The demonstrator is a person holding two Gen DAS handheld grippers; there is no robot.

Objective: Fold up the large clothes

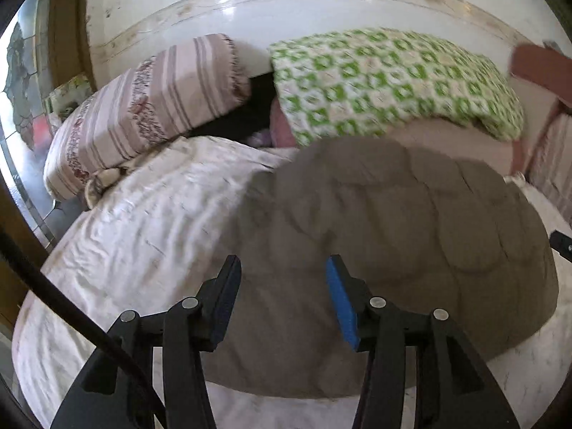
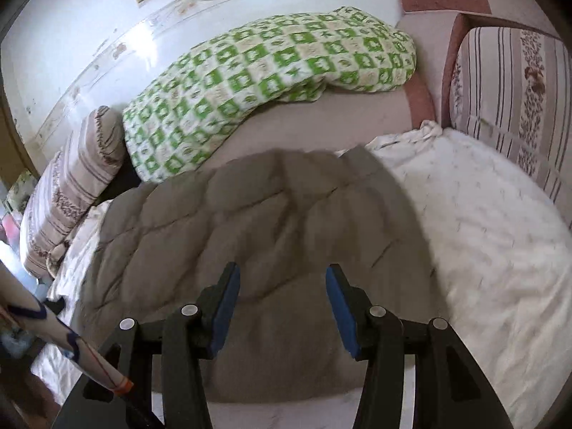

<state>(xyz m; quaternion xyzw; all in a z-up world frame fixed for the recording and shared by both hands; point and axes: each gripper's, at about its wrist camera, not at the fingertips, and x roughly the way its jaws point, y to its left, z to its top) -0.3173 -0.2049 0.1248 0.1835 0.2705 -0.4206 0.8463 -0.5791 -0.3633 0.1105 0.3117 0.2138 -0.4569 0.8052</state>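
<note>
With both grippers free, we judge one fold done and the next grasp due. Our left gripper (image 1: pixel 282 268) hovers over the jacket (image 1: pixel 393 236), fingers partly open and holding nothing; our right gripper (image 2: pixel 282 275) matches it, equally empty. The jacket lies bunched on the bed (image 1: pixel 125 221). Next we need an edge to pinch on each side.
</note>
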